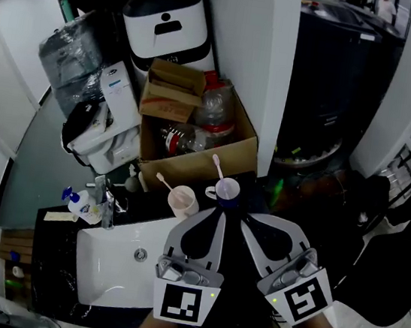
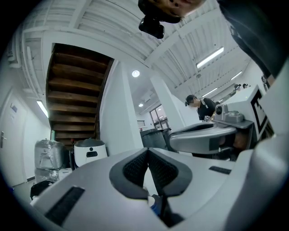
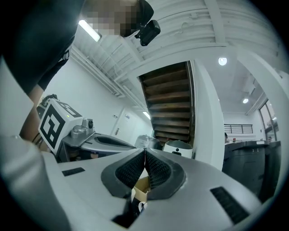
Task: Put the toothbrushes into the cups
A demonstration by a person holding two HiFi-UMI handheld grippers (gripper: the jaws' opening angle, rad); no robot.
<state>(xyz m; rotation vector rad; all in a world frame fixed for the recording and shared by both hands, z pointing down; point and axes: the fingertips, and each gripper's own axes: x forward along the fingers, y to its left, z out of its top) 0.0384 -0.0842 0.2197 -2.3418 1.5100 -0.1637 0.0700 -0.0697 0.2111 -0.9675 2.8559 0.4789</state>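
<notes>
White ceramic basin (image 1: 113,256) lies left of the left gripper (image 1: 221,212) in the head view. Just ahead stands a glossy blue cup (image 1: 226,192) holding a slim toothbrush (image 1: 218,167); a pink cup (image 1: 184,200) further left holds a second toothbrush (image 1: 163,181). The job looks finished, so the next move is to back away. In the left gripper view, the ribbed pads (image 2: 135,169) are pressed together, empty. In the right gripper view, the right gripper (image 3: 144,155) is likewise closed on nothing.

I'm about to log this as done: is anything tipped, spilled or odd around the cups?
Nothing stands out. The pink cup and blue cup stand upright beside the sink, with their toothbrushes leaning inside.
</notes>
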